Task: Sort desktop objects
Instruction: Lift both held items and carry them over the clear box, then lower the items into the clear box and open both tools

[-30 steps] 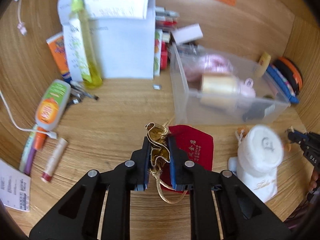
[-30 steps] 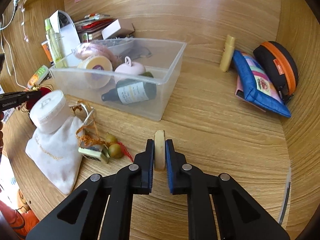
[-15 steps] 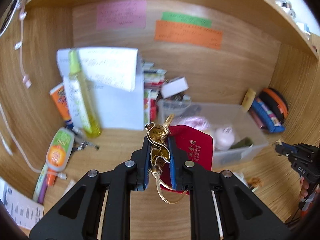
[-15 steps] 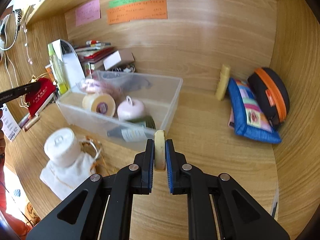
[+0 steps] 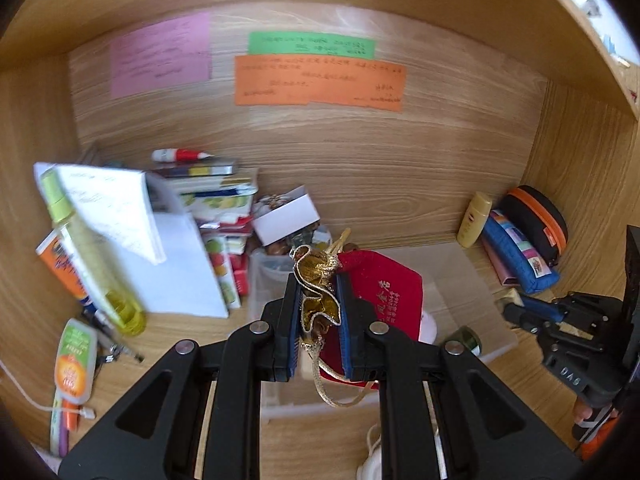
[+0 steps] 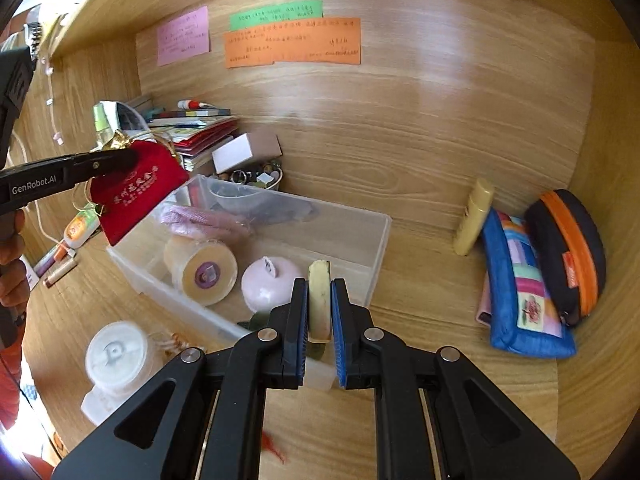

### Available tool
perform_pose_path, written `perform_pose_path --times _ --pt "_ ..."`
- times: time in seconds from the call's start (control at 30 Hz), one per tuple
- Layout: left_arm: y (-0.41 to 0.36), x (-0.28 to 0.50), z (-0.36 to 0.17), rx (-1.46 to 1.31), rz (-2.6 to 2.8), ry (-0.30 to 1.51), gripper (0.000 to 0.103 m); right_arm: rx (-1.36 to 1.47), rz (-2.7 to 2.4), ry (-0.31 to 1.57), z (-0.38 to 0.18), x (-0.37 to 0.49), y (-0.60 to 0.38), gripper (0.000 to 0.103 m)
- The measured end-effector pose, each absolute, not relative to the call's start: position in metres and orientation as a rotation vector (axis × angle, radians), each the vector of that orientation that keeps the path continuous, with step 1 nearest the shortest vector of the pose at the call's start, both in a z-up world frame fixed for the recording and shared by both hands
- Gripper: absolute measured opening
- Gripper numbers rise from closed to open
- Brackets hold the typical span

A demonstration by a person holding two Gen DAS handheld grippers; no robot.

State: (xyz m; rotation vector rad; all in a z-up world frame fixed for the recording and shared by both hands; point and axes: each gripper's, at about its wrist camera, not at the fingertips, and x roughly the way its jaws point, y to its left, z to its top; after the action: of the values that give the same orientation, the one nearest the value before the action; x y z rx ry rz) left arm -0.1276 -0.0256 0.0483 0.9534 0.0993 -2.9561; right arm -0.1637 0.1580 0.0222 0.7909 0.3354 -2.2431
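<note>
Both grippers have risen since a second ago; the desk clutter now sits lower in each view and the wall notes have come into sight.

Left gripper (image 5: 318, 304): jaws clamped on the gold ruffled mouth of a red velvet pouch (image 5: 382, 300), gold cord dangling below. Pouch hangs mid-frame in the left view, above the near left end of the clear plastic bin (image 6: 378, 236). Gold characters printed on the red cloth, too small to read. In the right view the same gripper (image 6: 116, 160) enters from the left edge, its arm marked "GenRobot.AI".

Right gripper (image 6: 320, 308): jaws closed on a flat, pale yellowish piece (image 6: 319, 300), held on edge, bottom centre of frame, over the bin's near wall.

Pink note (image 6: 183, 35), green note (image 6: 276, 15) and orange note (image 6: 292, 42) on the back wall, handwriting illegible.
</note>
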Motion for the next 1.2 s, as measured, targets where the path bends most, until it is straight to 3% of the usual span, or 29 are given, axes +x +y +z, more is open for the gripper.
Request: perform_pose_path --times 0.67,1.03,1.2 --pt "0.015 -0.202 -0.009 1.212 -2.886 -0.073 0.016 0.987 -2.173 0.490 -0.017 -0.220 0.104 0.010" --pt "0.017 -0.199 -0.015 1.213 -2.914 -0.109 0.051 0.981 -2.194 0.590 -0.024 -0.217 0.088 0.010" --pt "0.013 -0.191 -0.005 1.187 -2.942 -0.078 0.056 0.968 -2.217 0.587 -0.019 -0.212 0.090 0.013"
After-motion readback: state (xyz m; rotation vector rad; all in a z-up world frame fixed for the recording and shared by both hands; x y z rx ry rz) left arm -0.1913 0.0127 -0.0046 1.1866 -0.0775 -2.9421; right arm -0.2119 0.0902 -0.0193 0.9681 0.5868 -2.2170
